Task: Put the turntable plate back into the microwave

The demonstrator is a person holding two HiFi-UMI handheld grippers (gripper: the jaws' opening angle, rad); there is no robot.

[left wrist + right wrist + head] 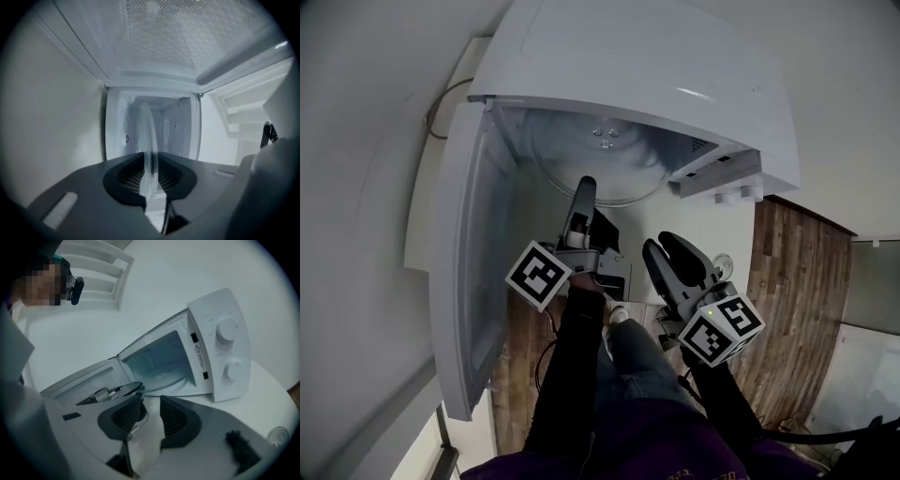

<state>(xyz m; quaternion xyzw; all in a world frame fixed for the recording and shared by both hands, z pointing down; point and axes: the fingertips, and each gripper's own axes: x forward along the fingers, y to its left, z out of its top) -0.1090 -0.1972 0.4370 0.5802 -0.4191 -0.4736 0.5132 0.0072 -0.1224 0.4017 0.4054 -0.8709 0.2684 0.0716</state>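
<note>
Clenches the left claw [584,185] on the near rim of the glass turntable plate [623,173], which sits inside the open microwave [656,56] at upper centre of the head view. Holds the right claw [664,246] released and empty, lower right of centre, above the white worktop [272,394], apart from the plate.
</note>
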